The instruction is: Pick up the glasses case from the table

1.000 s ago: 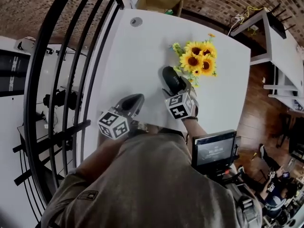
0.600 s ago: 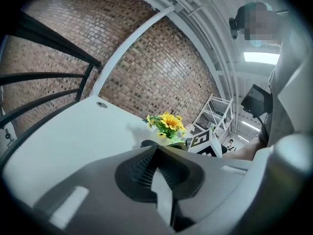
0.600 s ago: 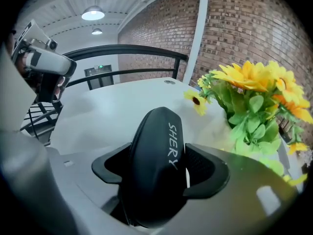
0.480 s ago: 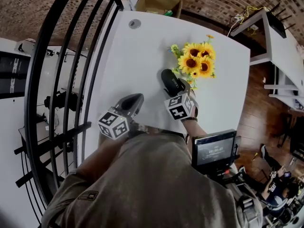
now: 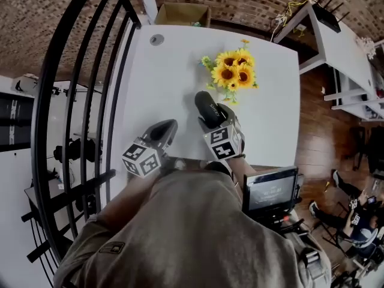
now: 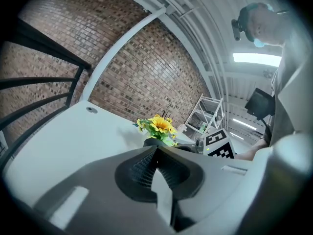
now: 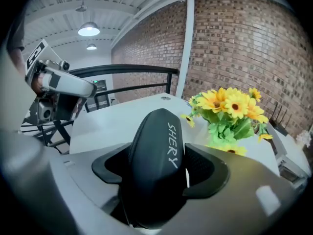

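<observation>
The black glasses case (image 5: 207, 107), with white lettering, sticks out of my right gripper (image 5: 212, 118), whose pads are shut on its two sides. In the right gripper view the case (image 7: 155, 155) fills the space between the jaws of my right gripper (image 7: 159, 169) and hangs over the white table (image 7: 112, 124). My left gripper (image 5: 170, 126) rests to the left near the table's front edge, shut and empty. In the left gripper view its pads (image 6: 156, 153) meet, and the right gripper's marker cube (image 6: 218, 144) shows beyond.
A bunch of yellow sunflowers (image 5: 230, 72) stands just beyond the case. A black railing (image 5: 78, 101) runs along the table's (image 5: 162, 71) left side. A cardboard box (image 5: 183, 14) lies past the far edge, and a monitor (image 5: 270, 191) sits at the near right.
My right gripper has closed on the case and lifted it a little off the table. The left gripper has stayed where it was.
</observation>
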Motion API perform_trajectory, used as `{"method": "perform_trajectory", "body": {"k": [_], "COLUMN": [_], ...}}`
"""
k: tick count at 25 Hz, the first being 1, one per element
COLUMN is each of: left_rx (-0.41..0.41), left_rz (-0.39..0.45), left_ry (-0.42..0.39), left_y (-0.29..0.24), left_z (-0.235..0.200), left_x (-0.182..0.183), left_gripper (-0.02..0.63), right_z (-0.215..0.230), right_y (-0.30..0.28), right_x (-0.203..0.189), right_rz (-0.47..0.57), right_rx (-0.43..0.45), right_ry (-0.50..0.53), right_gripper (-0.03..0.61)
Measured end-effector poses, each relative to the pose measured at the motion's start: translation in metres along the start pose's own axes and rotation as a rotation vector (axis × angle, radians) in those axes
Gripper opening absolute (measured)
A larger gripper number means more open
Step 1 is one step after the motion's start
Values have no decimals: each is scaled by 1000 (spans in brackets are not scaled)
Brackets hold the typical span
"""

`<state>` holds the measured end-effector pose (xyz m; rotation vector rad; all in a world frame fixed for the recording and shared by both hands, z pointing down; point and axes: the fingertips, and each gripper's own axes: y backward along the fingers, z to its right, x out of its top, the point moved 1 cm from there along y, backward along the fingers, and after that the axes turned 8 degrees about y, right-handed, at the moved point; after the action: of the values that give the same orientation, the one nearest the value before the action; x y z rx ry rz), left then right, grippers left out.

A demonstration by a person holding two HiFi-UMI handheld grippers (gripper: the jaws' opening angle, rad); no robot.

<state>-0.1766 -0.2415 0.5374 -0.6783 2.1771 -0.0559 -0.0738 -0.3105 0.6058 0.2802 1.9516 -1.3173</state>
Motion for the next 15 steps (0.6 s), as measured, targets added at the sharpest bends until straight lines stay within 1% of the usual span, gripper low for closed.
{"method": "perform_trajectory", "body": {"k": [4, 9, 12, 15], "left_rx": [-55, -107, -162, -208], "left_rz": [-6, -12, -34, -48], "left_ry": [-30, -52, -65, -71], "left_y": [6, 22, 24, 25], "left_z": [13, 28, 39, 52], "left_x": [0, -7, -12, -14], "left_gripper": [2, 2, 2, 2], "right_z": [-3, -18, -24, -29], "right_y": [30, 69, 94, 117], "right_x": [8, 13, 11, 9], "right_rz": [56, 117, 143, 168], "right_rx": [-60, -121, -183, -222], "right_ry": [-61, -130, -170, -229], "right_gripper": [345, 345, 345, 345]}}
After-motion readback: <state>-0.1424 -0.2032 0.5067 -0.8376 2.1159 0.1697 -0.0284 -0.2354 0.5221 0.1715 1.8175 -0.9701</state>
